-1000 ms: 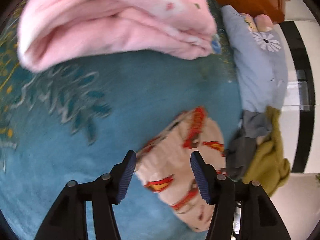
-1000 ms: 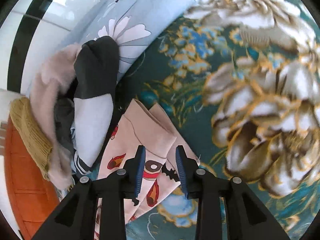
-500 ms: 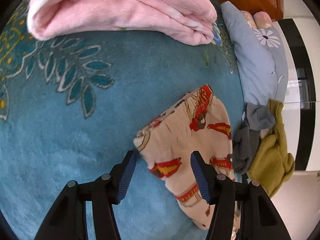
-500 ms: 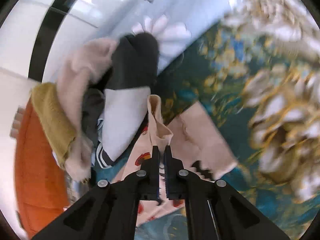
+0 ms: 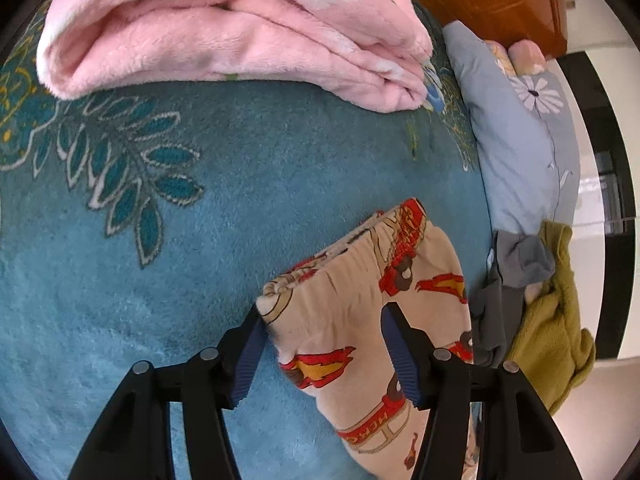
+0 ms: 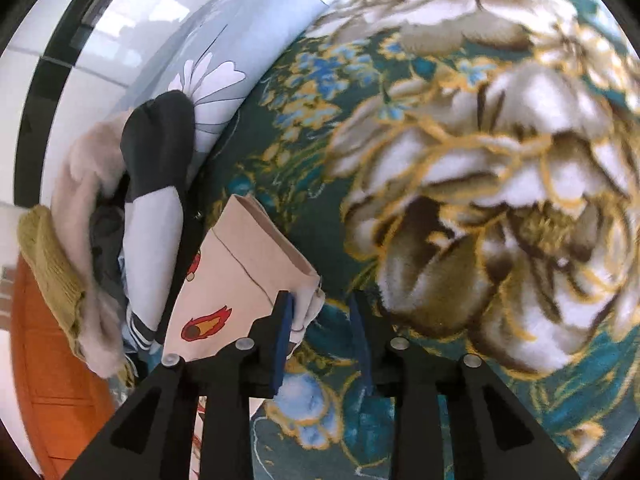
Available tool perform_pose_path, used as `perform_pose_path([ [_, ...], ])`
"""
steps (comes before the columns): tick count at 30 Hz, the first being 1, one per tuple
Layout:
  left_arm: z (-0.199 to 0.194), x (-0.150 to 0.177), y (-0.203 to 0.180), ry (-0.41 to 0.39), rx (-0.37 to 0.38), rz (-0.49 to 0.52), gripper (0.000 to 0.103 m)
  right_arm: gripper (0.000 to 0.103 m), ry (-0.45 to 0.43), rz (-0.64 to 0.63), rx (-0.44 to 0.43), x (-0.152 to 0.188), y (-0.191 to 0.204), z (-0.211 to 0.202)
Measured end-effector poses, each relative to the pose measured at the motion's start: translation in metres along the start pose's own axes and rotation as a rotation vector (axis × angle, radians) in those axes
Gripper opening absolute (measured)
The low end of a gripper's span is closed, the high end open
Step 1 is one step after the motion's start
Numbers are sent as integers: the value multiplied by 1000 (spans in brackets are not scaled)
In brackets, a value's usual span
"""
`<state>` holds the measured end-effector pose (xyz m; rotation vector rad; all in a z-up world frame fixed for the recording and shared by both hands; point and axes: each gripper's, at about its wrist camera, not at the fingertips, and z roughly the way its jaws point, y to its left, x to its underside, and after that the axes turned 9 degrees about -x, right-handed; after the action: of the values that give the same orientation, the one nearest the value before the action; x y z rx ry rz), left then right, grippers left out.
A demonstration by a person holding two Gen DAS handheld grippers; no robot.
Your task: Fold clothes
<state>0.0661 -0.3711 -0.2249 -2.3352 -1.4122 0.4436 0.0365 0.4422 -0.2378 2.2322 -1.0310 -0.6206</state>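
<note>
The right gripper (image 6: 322, 340), pinched on the beige printed pants (image 5: 368, 312) half a second ago, now stands spread beside their cuff. The left gripper (image 5: 324, 354) stays spread over the waistband, near the blue blanket's (image 5: 220, 220) right edge.

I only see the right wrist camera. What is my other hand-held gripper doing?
Observer: Your left hand-held gripper hovers over the waistband end of the cartoon pants.
Operator: Is it squeezing them?
Observer: No, its jaws are wide open, one on each side of the waistband corner.
Operator: What else is over there?
Observer: A folded pink blanket lies on the blue plush cover, beyond the pants.
</note>
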Motion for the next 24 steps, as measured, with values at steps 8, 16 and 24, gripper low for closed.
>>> perform_pose_path([
  [8,-3,-5,-2,4,-63,-52,20,10,-22,39,23,1,19,23],
  [16,-86,-3,-24,-46,119,62,19,8,-80,-182,-146,-8,88,-45],
  [24,-68,10,58,36,-65,70,19,9,11,-144,-52,33,6,-62],
])
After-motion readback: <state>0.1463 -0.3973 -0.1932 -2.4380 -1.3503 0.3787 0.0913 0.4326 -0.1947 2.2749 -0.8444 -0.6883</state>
